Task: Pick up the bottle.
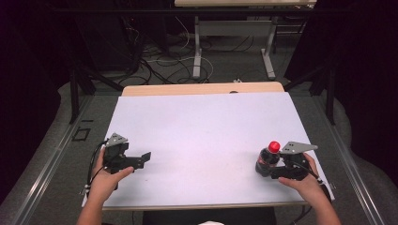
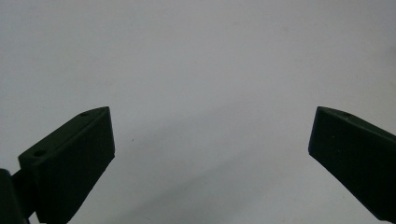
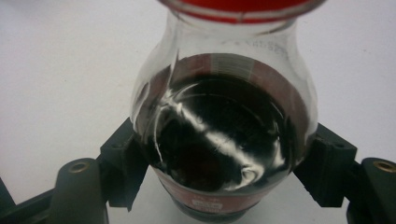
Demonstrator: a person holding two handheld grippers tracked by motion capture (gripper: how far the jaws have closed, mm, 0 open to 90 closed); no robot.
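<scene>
A small clear bottle (image 1: pixel 268 160) of dark drink with a red cap (image 1: pixel 274 146) stands upright near the right front of the white table top (image 1: pixel 202 126). My right gripper (image 1: pixel 268 169) reaches it from the right and is shut on its body. In the right gripper view the two black pads (image 3: pixel 122 163) press on both sides of the bottle (image 3: pixel 219 135), just above its red label. My left gripper (image 1: pixel 143 160) rests at the table's left front, pointing right. Its jaws stand wide open (image 2: pixel 210 158) over bare white surface with nothing between them.
The white sheet ends in a wooden strip (image 1: pixel 202 88) at the far edge. Beyond it lie floor cables (image 1: pixel 159 65) and the legs of another table (image 1: pixel 198 51). Metal rails (image 1: pixel 51 159) run along both sides, and dark curtains close in the space.
</scene>
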